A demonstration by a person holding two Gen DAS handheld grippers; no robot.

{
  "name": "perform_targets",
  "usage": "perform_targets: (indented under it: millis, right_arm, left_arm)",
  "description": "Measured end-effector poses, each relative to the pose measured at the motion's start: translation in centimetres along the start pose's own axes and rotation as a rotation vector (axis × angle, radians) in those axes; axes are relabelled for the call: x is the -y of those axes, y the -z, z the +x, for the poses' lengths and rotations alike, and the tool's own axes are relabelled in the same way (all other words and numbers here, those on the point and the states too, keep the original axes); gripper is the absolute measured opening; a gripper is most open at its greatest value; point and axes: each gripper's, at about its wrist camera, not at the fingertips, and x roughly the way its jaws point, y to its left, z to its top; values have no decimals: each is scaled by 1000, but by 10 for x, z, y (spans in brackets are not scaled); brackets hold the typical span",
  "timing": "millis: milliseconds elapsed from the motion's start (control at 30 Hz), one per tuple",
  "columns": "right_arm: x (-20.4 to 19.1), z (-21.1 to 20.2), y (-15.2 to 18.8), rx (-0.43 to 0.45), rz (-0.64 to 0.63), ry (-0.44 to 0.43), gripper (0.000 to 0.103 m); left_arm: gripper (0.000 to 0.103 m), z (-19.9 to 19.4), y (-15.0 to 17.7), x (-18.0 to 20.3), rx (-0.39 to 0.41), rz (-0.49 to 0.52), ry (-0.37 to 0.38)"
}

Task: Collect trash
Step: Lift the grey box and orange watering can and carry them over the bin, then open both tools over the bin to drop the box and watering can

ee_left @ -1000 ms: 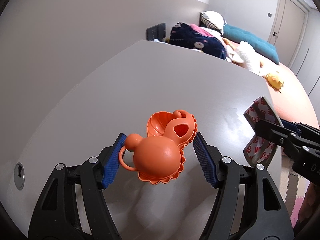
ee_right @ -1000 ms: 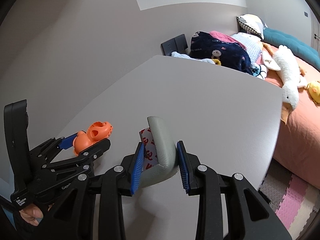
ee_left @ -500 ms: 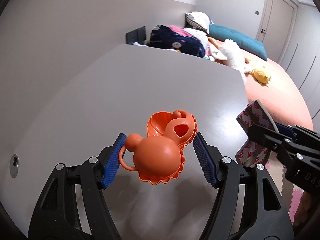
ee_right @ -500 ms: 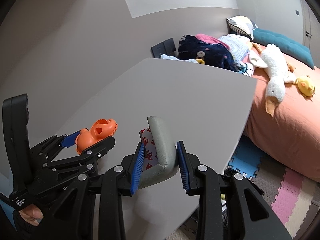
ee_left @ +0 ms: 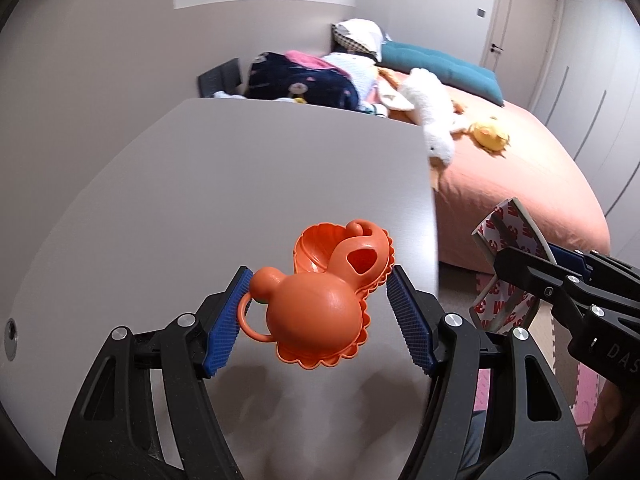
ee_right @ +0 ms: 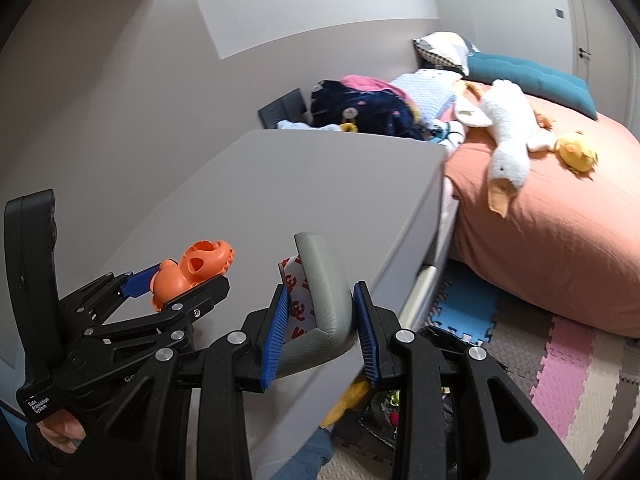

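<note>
My left gripper [ee_left: 320, 316] is shut on an orange plastic toy [ee_left: 320, 304] and holds it above the grey table [ee_left: 224, 184]. The toy also shows in the right wrist view [ee_right: 192, 268], held in the left gripper [ee_right: 168, 284]. My right gripper [ee_right: 320, 320] is shut on a folded grey foam strip with red-printed white backing [ee_right: 324, 284], held past the table's right edge. The strip also shows in the left wrist view [ee_left: 508, 256]. Below the right gripper, a dark trash bag [ee_right: 404, 396] with yellow and colourful bits sits on the floor.
A bed with an orange sheet [ee_right: 560, 216] stands to the right, with a white plush goose [ee_right: 508, 136], a yellow plush [ee_right: 576, 152], pillows and clothes. Puzzle floor mats [ee_right: 560, 368] lie between bed and table. A door [ee_left: 516, 32] is at the far right.
Both grippers have moved back and to the right, still holding their objects. The right gripper has passed from over the table to beyond its edge, and the floor and trash bag have come into view.
</note>
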Motion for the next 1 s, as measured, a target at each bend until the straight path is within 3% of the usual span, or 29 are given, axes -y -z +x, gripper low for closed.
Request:
perform_targets:
  millis: [1000]
  right_arm:
    - [132, -68, 30, 58, 208, 198, 35]
  left_arm:
    - [67, 18, 9, 150, -51, 218, 188]
